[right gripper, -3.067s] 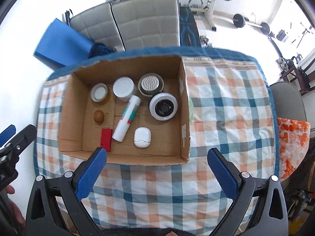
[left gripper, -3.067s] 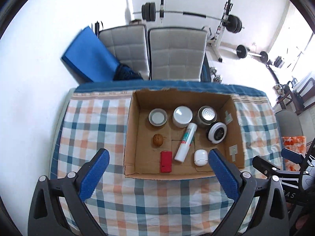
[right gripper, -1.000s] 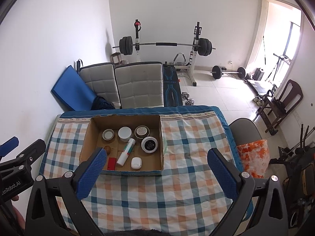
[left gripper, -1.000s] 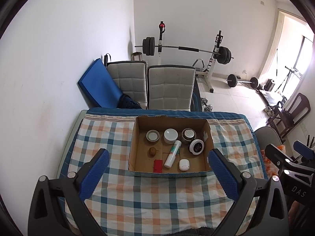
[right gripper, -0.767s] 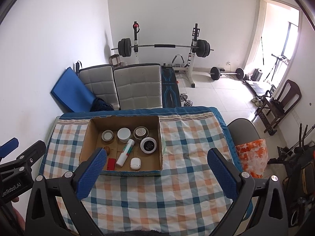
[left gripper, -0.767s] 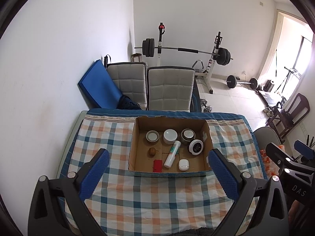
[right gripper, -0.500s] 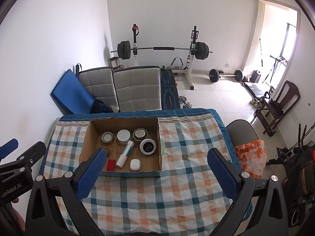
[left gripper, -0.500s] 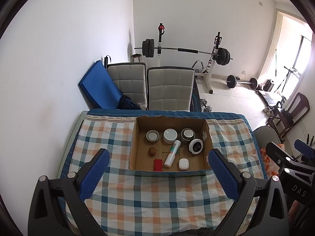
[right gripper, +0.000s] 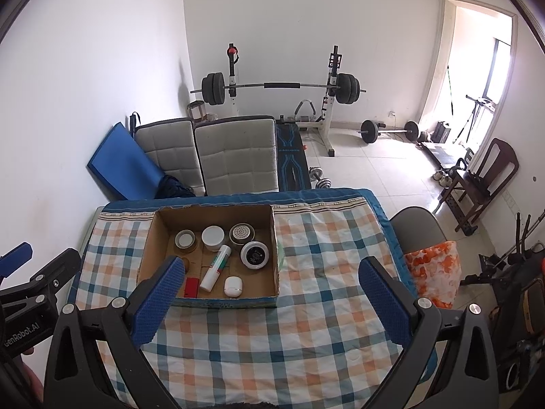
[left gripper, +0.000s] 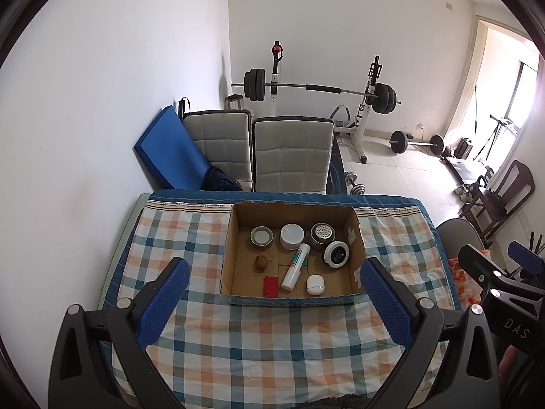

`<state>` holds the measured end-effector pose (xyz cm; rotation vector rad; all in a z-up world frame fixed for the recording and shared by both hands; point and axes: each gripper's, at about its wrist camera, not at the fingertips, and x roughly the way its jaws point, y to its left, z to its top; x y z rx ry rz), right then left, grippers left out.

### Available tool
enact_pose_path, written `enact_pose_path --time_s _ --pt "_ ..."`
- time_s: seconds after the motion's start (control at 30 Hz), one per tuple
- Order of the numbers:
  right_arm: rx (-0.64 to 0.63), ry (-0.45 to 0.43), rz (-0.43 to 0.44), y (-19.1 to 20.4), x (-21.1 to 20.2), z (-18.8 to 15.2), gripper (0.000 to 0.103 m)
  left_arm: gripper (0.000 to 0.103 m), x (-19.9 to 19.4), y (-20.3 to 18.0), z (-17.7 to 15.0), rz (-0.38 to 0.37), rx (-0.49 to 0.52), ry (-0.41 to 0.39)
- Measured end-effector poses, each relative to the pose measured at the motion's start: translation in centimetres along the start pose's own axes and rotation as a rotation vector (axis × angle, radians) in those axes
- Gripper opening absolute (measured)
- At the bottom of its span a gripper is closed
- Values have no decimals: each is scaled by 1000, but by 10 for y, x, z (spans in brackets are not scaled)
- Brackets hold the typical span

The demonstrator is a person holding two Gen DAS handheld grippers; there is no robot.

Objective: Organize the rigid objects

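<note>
Left-wrist view: your left gripper hangs high above the checked tablecloth, its blue pads spread wide and holding nothing. Reading the cardboard box from left to right, you find a shallow tin and a walnut on the left; then a red block, a white jar and a white tube lying on its side; then a white pebble-shaped case, a perforated tin and a black-lidded jar leaning near the right wall. All eight pieces sit inside the box; none shows on the cloth. Right-wrist view: your right gripper is likewise parted and empty, well clear of the box. Judged from this layout, the sorting looks complete or close to it. If you re-enter, descend vertically over one item, since the tube lies close to its neighbours and a slanted approach could knock the jar.
</note>
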<state>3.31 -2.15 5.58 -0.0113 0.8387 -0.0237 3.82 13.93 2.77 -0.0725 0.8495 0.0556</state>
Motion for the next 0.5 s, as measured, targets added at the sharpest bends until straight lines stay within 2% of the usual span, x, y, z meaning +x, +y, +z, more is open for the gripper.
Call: enact_pose_path --time_s 0.5 --pt "2 0 1 -2 1 1 103 103 -1 -2 3 -2 3 -8"
